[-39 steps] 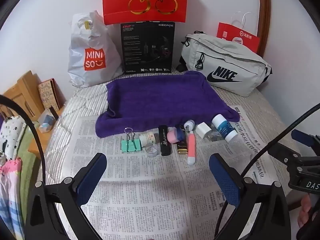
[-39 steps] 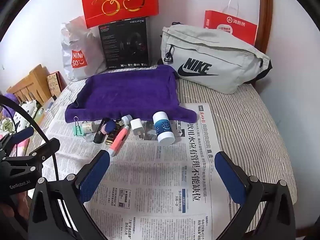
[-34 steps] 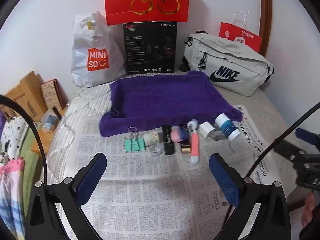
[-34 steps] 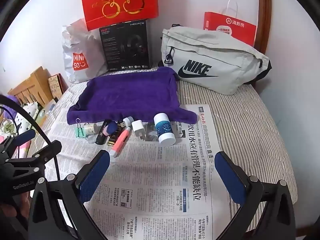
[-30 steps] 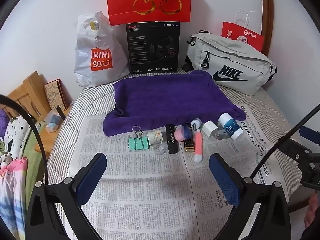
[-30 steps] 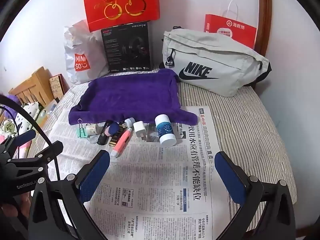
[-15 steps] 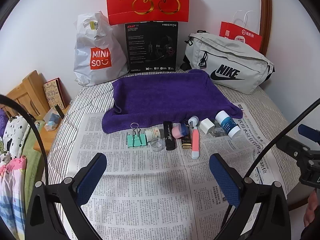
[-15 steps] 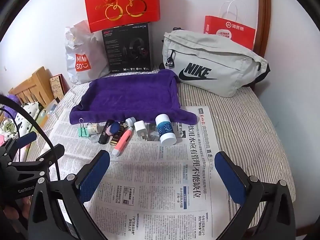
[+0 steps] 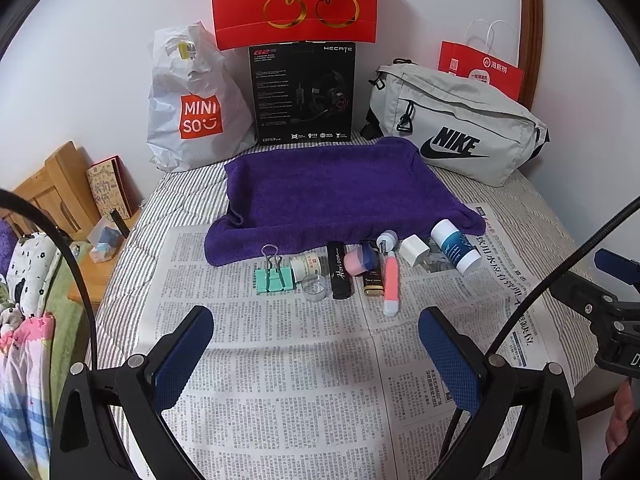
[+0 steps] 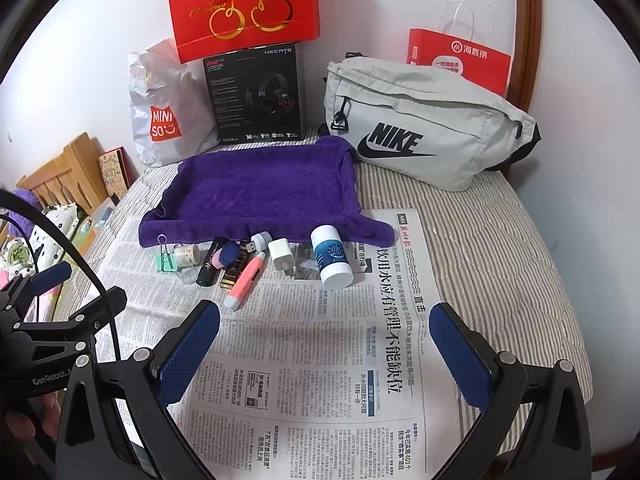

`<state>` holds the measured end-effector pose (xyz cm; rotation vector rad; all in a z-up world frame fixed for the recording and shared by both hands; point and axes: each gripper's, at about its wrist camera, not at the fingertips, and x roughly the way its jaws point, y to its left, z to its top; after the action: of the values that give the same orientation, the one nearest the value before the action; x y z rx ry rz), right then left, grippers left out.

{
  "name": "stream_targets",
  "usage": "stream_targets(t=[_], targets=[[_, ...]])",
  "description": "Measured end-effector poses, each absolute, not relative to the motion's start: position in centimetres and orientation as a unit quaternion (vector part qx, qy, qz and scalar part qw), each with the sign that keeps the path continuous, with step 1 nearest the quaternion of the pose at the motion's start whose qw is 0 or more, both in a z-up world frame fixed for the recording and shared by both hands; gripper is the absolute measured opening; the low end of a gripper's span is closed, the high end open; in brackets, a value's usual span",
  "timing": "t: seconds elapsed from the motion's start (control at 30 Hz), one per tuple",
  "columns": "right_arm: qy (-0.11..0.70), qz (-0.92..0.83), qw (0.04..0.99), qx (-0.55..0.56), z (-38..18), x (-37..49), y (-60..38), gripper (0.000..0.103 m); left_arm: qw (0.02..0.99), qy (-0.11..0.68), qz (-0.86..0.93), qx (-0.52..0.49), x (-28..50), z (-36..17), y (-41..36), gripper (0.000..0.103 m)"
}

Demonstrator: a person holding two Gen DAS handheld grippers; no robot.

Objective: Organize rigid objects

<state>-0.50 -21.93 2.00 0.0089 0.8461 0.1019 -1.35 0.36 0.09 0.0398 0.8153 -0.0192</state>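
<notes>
A row of small objects lies on newspaper (image 9: 280, 360) in front of a purple towel (image 9: 332, 192): a green binder clip (image 9: 274, 278), a small tape roll (image 9: 306, 266), a clear cap (image 9: 314, 286), a black tube (image 9: 340, 270), a pink and blue ball (image 9: 362, 258), a pink pen (image 9: 391, 280), a white charger (image 9: 414, 250) and a white and blue bottle (image 9: 456, 246). My left gripper (image 9: 316, 350) is open and empty, short of the row. My right gripper (image 10: 324, 344) is open and empty, near the bottle (image 10: 331, 258) and pen (image 10: 246, 280).
At the back stand a Miniso bag (image 9: 192, 104), a black headset box (image 9: 304, 92), a red cherry bag (image 9: 294, 0), a grey Nike bag (image 9: 456, 136) and a red paper bag (image 9: 480, 68). A wooden bedside stand (image 9: 60, 192) is at the left. The bed edge drops off at right.
Both grippers have drawn back and risen slightly, so the row of objects looks a bit farther off. Both stay open. No object has moved.
</notes>
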Motion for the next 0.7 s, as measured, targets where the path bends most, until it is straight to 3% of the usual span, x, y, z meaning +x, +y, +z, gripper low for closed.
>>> stream_targets(t=[0.7], targets=[[0.412, 0.046, 0.91, 0.007, 1.77, -0.59, -22.0, 0.103, 0.918, 0.396, -0.01, 0.02, -1.4, 0.24, 0.33, 0.103]])
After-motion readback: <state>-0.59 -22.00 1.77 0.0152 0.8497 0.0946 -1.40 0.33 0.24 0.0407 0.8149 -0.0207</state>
